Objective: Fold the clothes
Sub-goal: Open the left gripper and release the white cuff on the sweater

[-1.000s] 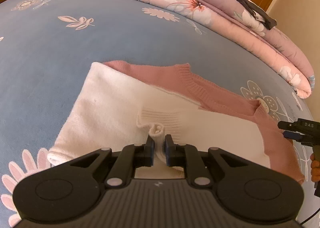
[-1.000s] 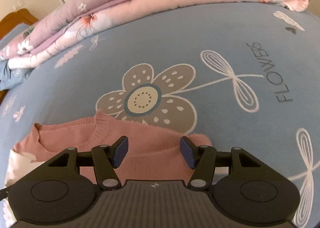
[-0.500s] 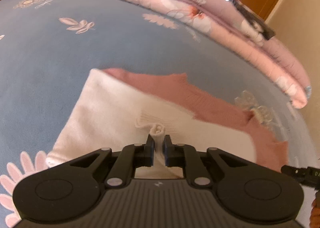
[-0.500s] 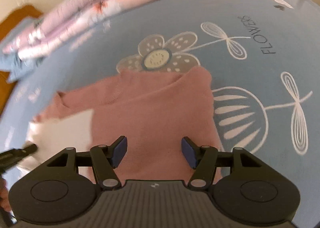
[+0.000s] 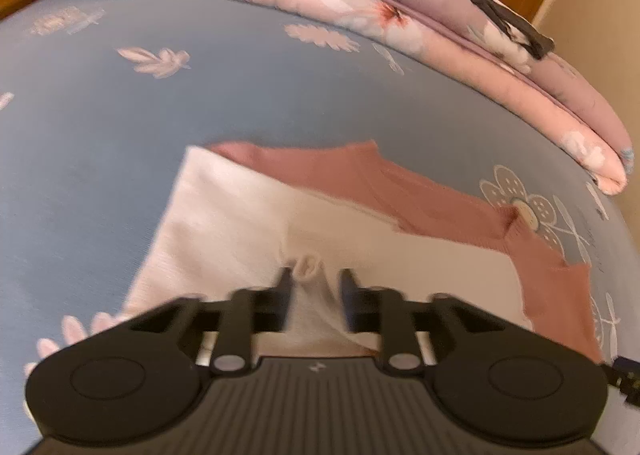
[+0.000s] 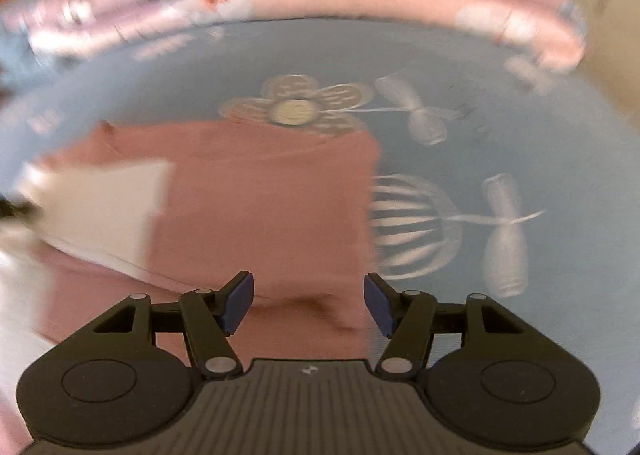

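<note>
Left gripper [image 5: 314, 281] fingers opening, a pinched tuft of the sweater [image 5: 240, 223] between them; right gripper [image 6: 308, 295] fingers spread above it.

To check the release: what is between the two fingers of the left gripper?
In the left wrist view, the left gripper is opening; a bunched tuft of the white knitted sleeve of the pink-and-white sweater stands between its fingers.
</note>
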Demonstrator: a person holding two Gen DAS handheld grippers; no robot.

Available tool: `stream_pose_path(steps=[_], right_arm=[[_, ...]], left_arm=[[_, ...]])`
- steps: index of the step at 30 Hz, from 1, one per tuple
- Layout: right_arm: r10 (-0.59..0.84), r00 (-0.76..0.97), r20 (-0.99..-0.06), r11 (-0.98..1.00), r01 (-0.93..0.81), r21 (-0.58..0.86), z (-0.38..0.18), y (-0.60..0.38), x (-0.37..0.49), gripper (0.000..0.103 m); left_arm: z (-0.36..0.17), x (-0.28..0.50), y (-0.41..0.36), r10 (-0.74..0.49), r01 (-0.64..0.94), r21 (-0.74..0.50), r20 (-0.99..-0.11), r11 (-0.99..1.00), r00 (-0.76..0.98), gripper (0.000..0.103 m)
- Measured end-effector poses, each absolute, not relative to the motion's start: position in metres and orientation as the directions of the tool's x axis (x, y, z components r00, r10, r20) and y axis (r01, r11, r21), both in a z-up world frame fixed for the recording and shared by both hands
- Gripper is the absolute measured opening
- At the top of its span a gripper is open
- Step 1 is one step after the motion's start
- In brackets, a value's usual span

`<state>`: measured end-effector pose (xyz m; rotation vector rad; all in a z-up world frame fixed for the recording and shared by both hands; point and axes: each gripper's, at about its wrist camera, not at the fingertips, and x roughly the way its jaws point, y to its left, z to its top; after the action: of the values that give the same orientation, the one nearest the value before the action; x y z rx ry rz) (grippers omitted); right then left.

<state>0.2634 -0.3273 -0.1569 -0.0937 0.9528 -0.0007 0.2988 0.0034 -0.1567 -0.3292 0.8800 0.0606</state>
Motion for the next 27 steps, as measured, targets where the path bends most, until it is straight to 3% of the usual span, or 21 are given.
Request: stream_pose_path(steps=[6,10,13,16,19,23,25,27], right_arm=[[-0.167,0.573,-0.803,0.961,-0.086,-0.261,-0.179,-0.325,0.254,0.066],[-0.168,0.597,-0.785,0.958,-0.088,-0.272,-0.181,-0.322,0.260,0.063],[-0.161,0.592,-0.789,0.969,-0.056,-0.240,-0.180,-0.322,0.270,0.050],[-0.141,0.572,-0.808,0.986,0.008,-0.166,-0.178,-0.335,0.277,0.038],[-0.207,0.583,-0.786,0.959,-0.038,-0.281,-0.182,-0.332,0.274,0.038],[-0.282,0.632,-0.722,0.874,-0.142,-0.465,-0.188,-0.309,0.261,0.038],[-0.282,0.640,-0.715,0.863,-0.156,-0.480,-0.185,-0.307,0.257,0.040],[-0.285,0.629,-0.723,0.873,-0.141,-0.468,-0.183,-0.313,0.256,0.048]], left_arm=[[-0.129,0.290,-0.004,-0.016,-0.153,-0.151,-0.761,0.977,0.649,0.045],[-0.125,0.307,-0.040,-0.139,-0.019,-0.206,-0.722,0.978,0.677,0.055],[-0.145,0.326,-0.084,-0.266,0.115,-0.253,-0.716,0.961,0.645,0.057],[-0.169,0.335,-0.113,-0.270,0.179,-0.203,-0.754,0.963,0.598,0.056],[-0.184,0.336,-0.126,-0.240,0.234,-0.122,-0.773,0.965,0.587,0.055],[-0.183,0.340,-0.122,-0.252,0.249,-0.128,-0.781,0.960,0.571,0.055],[-0.183,0.341,-0.120,-0.257,0.256,-0.129,-0.783,0.958,0.566,0.056],[-0.184,0.341,-0.122,-0.256,0.270,-0.117,-0.783,0.956,0.567,0.057]])
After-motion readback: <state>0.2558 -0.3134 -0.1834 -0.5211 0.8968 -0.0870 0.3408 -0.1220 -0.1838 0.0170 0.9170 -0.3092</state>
